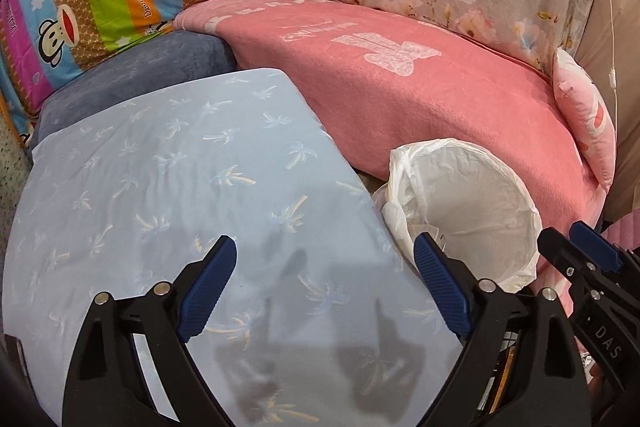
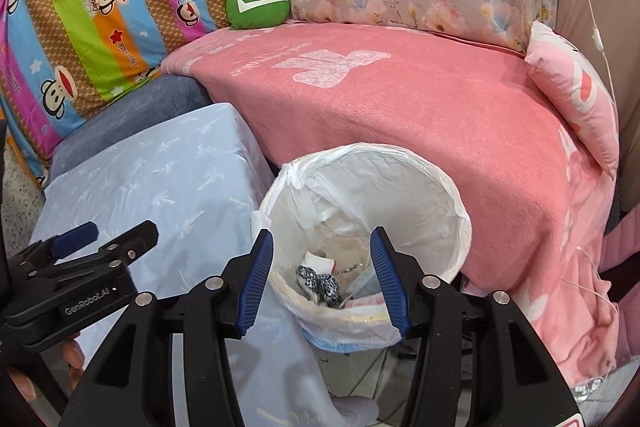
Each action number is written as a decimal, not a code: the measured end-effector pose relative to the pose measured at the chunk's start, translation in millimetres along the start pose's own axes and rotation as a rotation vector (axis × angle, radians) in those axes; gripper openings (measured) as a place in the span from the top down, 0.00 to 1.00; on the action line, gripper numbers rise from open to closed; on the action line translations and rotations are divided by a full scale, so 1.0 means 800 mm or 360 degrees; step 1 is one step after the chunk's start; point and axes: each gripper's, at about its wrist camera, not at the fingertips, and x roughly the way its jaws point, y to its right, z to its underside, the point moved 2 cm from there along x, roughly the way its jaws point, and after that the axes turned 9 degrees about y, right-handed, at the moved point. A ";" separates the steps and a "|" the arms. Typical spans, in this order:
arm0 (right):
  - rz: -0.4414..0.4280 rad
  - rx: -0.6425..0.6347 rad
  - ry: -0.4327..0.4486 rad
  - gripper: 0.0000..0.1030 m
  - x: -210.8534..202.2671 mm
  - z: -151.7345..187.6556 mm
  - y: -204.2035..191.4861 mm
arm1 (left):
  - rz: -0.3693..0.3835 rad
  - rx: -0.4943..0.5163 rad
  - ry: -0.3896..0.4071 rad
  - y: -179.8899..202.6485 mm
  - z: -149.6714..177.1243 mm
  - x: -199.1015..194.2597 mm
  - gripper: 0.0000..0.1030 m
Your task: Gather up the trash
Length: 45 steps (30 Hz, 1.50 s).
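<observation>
Left gripper [image 1: 325, 287] hangs over the blue pillow [image 1: 160, 187] — jaws spread, empty. Right gripper [image 2: 322, 277] above the bin [image 2: 400, 163] — jaws apart, pinching nothing.

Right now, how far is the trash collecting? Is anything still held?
Done: some trash already lies at the bottom of the lined bin. In hand: nothing; the right gripper hangs open over the bin with nothing between its fingers, and the left gripper is open and empty above the blue cushion. Left: no loose trash shows on the cushion or the pink blanket, so little seems to remain here.
</observation>
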 end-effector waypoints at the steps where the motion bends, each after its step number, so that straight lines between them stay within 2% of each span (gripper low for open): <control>1: 0.0014 -0.0007 -0.0007 0.51 -0.002 0.003 0.000 | 0.0008 0.0002 -0.0004 0.000 0.001 -0.001 0.16; 8: 0.0061 -0.0003 -0.0055 0.51 -0.010 0.018 0.009 | 0.0029 -0.0032 -0.0029 -0.002 0.012 -0.010 0.14; 17: 0.0142 -0.0058 -0.0016 0.50 -0.028 0.027 0.006 | 0.0048 -0.0019 -0.0032 0.004 0.022 -0.023 0.13; 23: 0.0124 -0.0029 -0.0030 0.50 -0.034 0.033 0.009 | 0.0045 -0.0021 -0.0042 0.003 0.028 -0.026 0.12; 31: 0.0168 -0.0051 0.0028 0.41 -0.045 0.032 0.004 | 0.0040 0.0011 -0.0033 0.007 0.035 -0.030 0.12; 38: 0.0190 -0.0053 0.0019 0.33 -0.048 0.034 0.003 | 0.0031 0.0037 -0.0008 0.008 0.038 -0.032 0.12; 45: 0.0223 -0.0079 0.0029 0.18 -0.051 0.034 0.003 | 0.0039 0.0024 -0.0018 0.004 0.040 -0.031 0.12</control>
